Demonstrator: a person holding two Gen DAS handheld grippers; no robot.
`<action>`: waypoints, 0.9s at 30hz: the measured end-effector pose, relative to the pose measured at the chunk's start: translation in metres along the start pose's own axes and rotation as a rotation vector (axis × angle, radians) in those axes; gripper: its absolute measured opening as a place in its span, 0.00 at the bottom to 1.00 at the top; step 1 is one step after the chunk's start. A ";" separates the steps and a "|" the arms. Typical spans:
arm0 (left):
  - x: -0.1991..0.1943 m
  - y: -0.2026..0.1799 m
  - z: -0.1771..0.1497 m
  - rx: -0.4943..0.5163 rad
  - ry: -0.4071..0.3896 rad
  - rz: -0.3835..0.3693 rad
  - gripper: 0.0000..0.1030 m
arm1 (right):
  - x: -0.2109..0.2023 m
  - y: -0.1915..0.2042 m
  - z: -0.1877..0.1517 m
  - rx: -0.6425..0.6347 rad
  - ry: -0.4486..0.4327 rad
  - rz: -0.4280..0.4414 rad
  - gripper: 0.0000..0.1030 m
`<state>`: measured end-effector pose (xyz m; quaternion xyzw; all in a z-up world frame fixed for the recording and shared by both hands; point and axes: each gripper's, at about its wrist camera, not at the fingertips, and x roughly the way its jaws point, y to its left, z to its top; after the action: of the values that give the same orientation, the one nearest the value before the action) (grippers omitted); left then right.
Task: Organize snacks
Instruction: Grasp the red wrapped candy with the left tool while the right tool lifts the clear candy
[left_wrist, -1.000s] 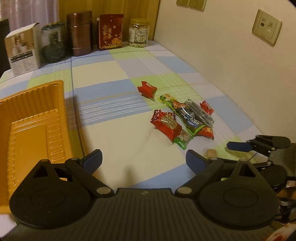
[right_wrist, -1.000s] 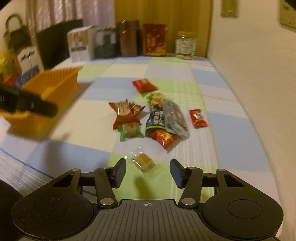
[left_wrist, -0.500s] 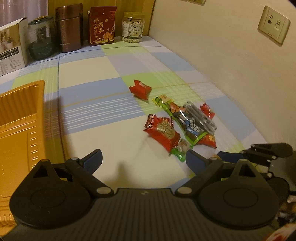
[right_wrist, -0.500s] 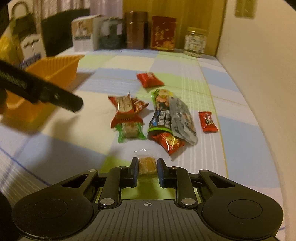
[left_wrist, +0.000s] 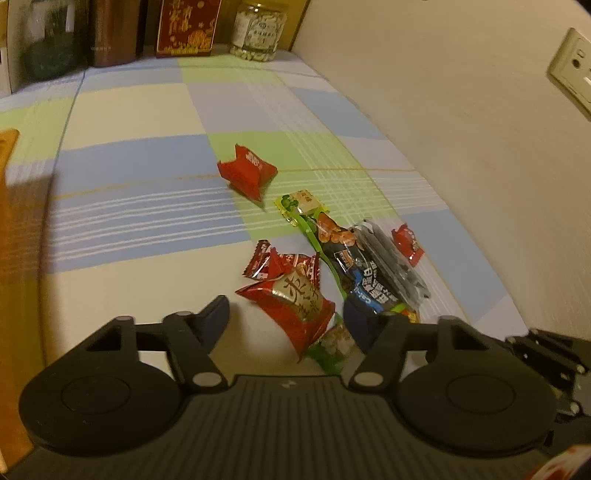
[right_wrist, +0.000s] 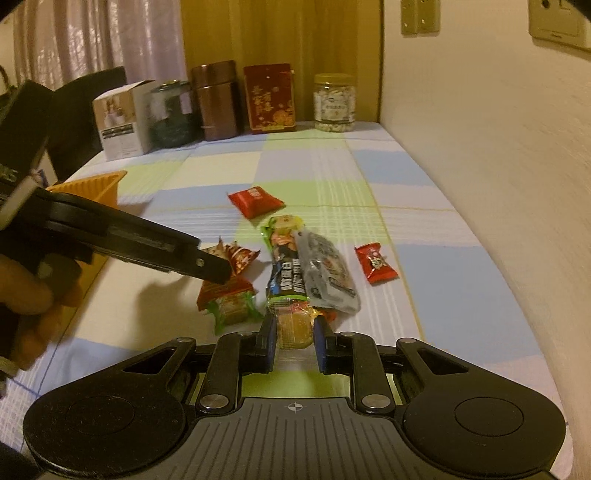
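A: Largest item first?
B: Checked tablecloth (left_wrist: 140, 110) in blue, green and cream squares, running along a beige wall (left_wrist: 461, 122). Orange plastic tray (right_wrist: 94, 186) at its left side, well apart from the snack pile.

A: Back row?
B: White cardboard box (right_wrist: 120, 120), dark glass jar (right_wrist: 170, 114), brown cylindrical tin (right_wrist: 218, 99), red printed box (right_wrist: 271, 98), clear jar of pale nuts (right_wrist: 334, 103), all standing upright at the far edge.

A: Snacks?
B: Loose cluster mid-cloth. Long green-and-black packet (left_wrist: 332, 251) with a clear packet of dark sticks (left_wrist: 391, 258) lying on it. Red crinkled pouch with gold print (left_wrist: 295, 306) just beside them. Red pillow pack (left_wrist: 247, 171) farther off, alone. Small red candy (left_wrist: 406, 242) nearest the wall.

A: Left gripper (left_wrist: 284, 314)?
B: Jaws apart and have just been closing; the red crinkled pouch sits between them, pads not pressing on it. Person's hand (right_wrist: 26, 306) holds the tool.

A: Right gripper (right_wrist: 293, 330)?
B: Clamped on a small amber candy in clear wrap (right_wrist: 293, 328), at the near end of the cluster.
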<state>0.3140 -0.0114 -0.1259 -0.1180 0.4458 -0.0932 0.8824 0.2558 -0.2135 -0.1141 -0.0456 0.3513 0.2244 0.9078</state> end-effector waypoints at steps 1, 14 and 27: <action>0.004 0.000 0.000 -0.003 0.001 0.005 0.52 | 0.000 -0.001 0.000 0.002 0.000 -0.002 0.21; -0.016 0.010 0.001 -0.057 -0.041 -0.008 0.33 | -0.007 0.002 0.006 0.020 -0.008 -0.011 0.21; -0.113 0.016 -0.010 -0.089 -0.140 0.035 0.33 | -0.051 0.032 0.039 0.031 -0.054 0.010 0.21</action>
<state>0.2410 0.0334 -0.0500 -0.1557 0.3885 -0.0494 0.9068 0.2330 -0.1945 -0.0488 -0.0238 0.3305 0.2245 0.9164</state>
